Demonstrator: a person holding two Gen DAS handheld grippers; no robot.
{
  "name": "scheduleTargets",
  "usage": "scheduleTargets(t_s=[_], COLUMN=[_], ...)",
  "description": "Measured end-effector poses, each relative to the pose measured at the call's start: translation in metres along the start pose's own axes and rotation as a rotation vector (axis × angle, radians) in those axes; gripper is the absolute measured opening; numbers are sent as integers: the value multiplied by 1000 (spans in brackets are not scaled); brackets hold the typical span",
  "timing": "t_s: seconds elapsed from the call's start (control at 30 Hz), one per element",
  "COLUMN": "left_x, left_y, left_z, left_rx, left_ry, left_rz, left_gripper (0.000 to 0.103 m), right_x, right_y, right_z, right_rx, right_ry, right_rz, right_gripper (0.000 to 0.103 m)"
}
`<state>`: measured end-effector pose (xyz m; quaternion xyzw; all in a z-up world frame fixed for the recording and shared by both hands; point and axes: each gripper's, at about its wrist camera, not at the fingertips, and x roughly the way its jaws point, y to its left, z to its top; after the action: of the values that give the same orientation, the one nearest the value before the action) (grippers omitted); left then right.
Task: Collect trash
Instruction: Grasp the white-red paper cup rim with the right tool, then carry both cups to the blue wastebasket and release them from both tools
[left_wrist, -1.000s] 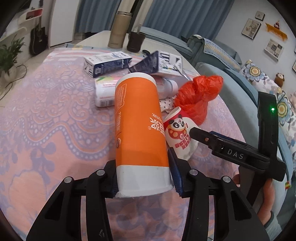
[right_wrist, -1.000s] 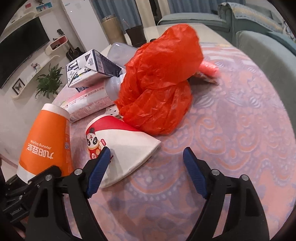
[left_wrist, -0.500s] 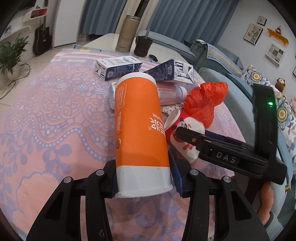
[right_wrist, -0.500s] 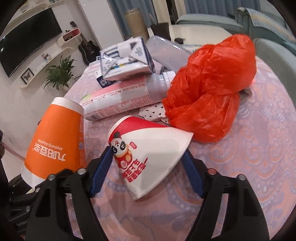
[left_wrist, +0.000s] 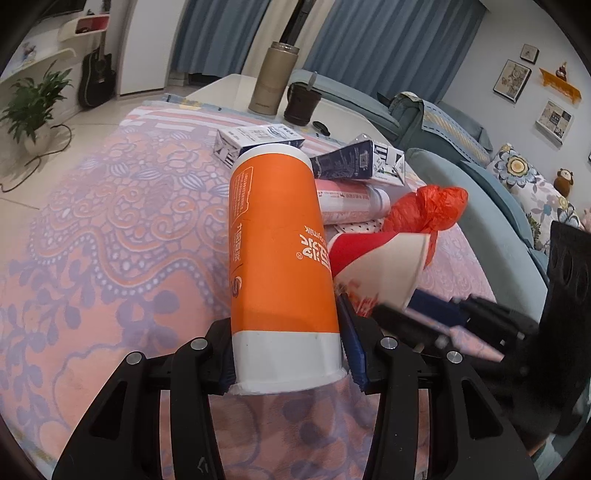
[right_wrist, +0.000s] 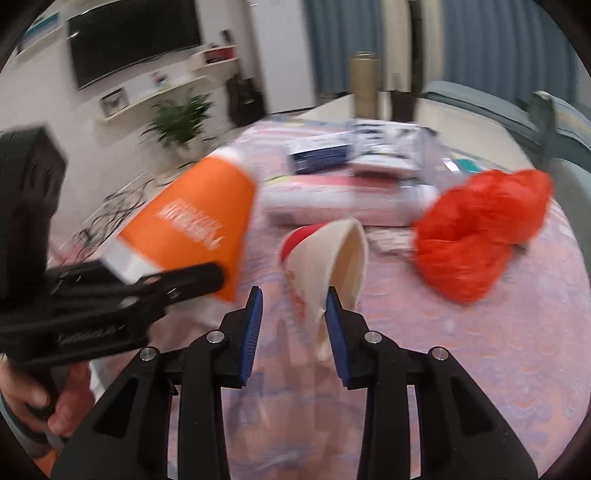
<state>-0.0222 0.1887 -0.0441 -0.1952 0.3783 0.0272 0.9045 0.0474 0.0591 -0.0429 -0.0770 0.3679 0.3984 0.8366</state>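
Left tool (left_wrist: 286, 363): closed on the white base band of the orange cup (left_wrist: 277, 254), which was held lifted, mouth end pointing away over the worktop (left_wrist: 110, 229).
Orange cup, right wrist view (right_wrist: 195, 221): blurred, tilted, at far left of that view beside the other tool's black body.
Right tool (right_wrist: 293, 332): pads pinched on the flattened lower edge of the red-and-white paper cup (right_wrist: 325, 266); the grip looked firm, though blur made contact on the left pad hard to confirm.
Paper cup, left wrist view (left_wrist: 376, 262): just right of the orange cup, touching or nearly so, open mouth facing right.
Pile behind: milk cartons (left_wrist: 258, 142) and a pink-labelled bottle (left_wrist: 351, 201) lay on the patterned cloth, well beyond both cups.
Red plastic bag (right_wrist: 480, 236): crumpled on the worktop, right of the paper cup, apart from the tool.
Far end: tan flask (left_wrist: 273, 79) and dark mug (left_wrist: 301, 105) stood upright.
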Motion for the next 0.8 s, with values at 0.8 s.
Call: scheduleTargets(t_s=[0.8], left_x=[-3], left_y=[-70], left_z=[12], left_rx=[162], left_ry=[-24], left_rz=[-170], left_gripper=[45], right_x=[-73], right_y=[-57], right_z=[-1], right_rx=[157], right_ry=[-105], right_rz=[-182], right_gripper=[2])
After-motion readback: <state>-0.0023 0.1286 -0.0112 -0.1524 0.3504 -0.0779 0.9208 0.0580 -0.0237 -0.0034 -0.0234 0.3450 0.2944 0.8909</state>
